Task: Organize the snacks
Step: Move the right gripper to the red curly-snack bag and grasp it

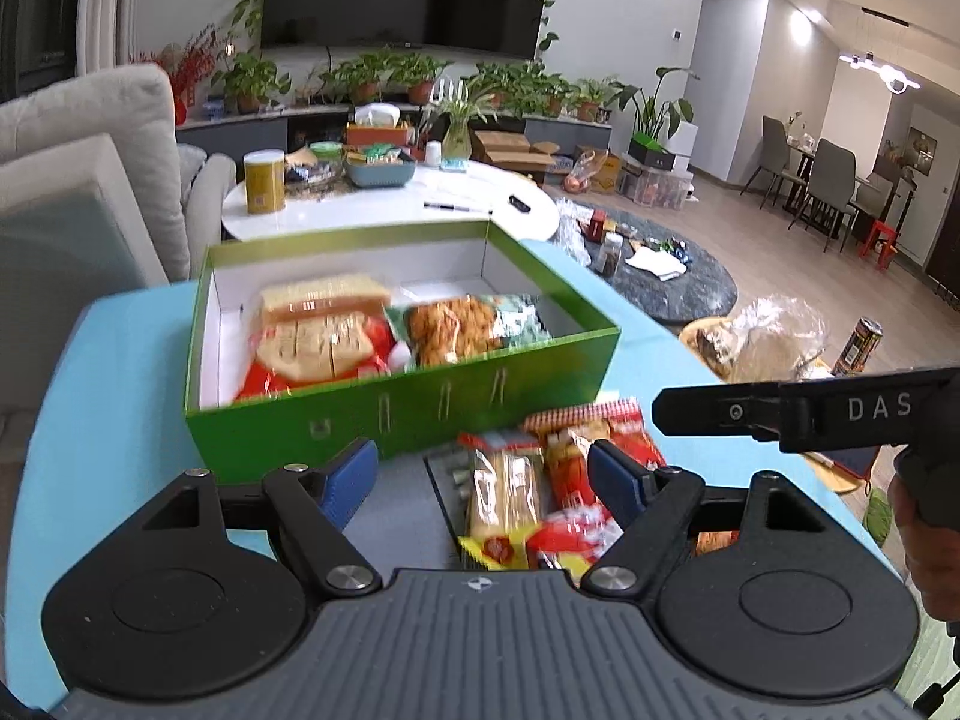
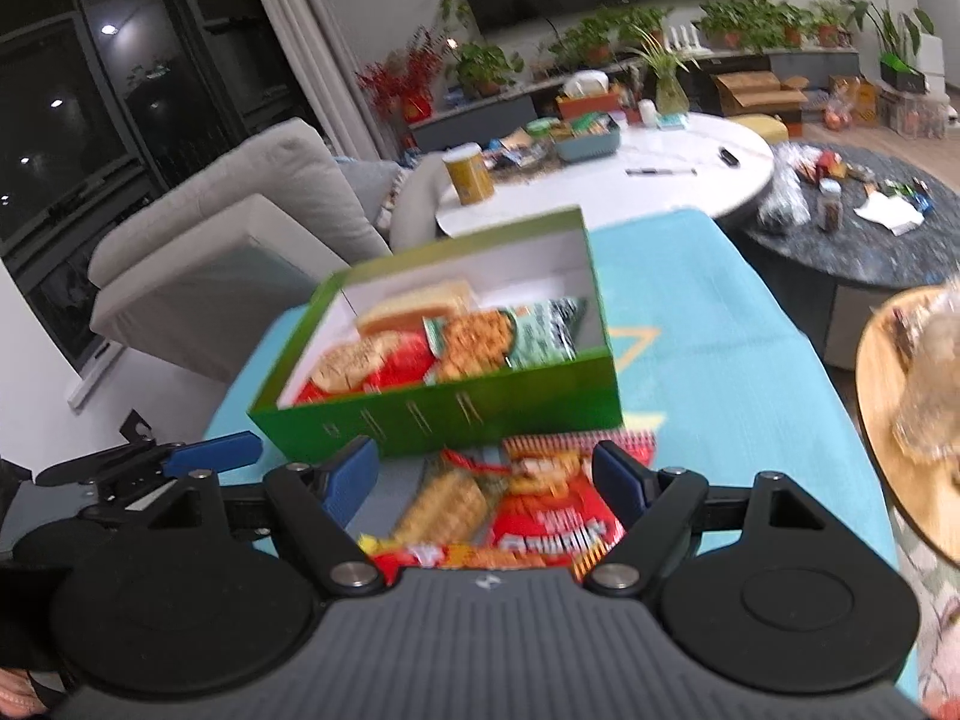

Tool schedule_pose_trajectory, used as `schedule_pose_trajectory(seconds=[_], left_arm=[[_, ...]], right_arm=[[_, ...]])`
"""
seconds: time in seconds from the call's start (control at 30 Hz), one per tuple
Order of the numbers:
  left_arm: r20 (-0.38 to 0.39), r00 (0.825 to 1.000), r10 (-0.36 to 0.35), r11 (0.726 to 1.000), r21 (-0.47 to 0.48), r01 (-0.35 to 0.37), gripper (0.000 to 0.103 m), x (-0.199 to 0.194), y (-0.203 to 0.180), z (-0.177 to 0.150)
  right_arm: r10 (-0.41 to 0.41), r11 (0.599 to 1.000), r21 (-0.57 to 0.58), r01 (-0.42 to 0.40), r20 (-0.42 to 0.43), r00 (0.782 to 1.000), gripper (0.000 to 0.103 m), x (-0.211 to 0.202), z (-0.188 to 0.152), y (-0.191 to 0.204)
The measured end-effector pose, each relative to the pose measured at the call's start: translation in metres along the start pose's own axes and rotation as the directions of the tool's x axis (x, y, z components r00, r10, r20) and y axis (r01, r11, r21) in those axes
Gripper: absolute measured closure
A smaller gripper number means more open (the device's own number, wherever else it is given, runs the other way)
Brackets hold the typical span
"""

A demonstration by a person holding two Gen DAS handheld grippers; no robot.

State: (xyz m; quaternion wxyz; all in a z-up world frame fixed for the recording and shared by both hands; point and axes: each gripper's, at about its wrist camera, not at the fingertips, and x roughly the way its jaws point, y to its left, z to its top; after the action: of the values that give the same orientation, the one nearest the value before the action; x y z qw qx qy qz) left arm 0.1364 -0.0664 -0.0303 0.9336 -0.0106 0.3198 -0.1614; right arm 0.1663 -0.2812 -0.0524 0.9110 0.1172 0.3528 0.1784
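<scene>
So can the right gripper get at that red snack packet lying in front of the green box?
Probably yes: the right gripper is open, the red snack packet lies uncovered between its fingers, and nothing blocks it.

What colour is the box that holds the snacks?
The box is green outside and white inside; the left wrist view shows it best.

Blue table (image 1: pixel 630 294): green box (image 1: pixel 420 396), snack pkts (image 1: pixel 540 480) in front.

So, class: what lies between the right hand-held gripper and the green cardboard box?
Loose snack packets on the blue tablecloth, seen in the right wrist view.
</scene>
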Motion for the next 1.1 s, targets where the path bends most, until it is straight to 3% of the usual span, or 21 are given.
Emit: schedule_pose_trajectory(seconds=[0.6,1.1], left_arm=[[-0.113,0.993,-0.046,0.999,0.008,0.047,0.028,0.012,-0.012,-0.031],[-0.137,0.983,-0.123,0.989,-0.095,0.11,0.019,0.005,-0.003,-0.038]], right_arm=[[-0.029,0.998,0.057,0.038,-0.145,0.989,0.044,0.014,-0.037,-0.017],[0.009,0.997,0.082,0.004,-0.158,0.987,0.044,0.012,-0.043,-0.015]])
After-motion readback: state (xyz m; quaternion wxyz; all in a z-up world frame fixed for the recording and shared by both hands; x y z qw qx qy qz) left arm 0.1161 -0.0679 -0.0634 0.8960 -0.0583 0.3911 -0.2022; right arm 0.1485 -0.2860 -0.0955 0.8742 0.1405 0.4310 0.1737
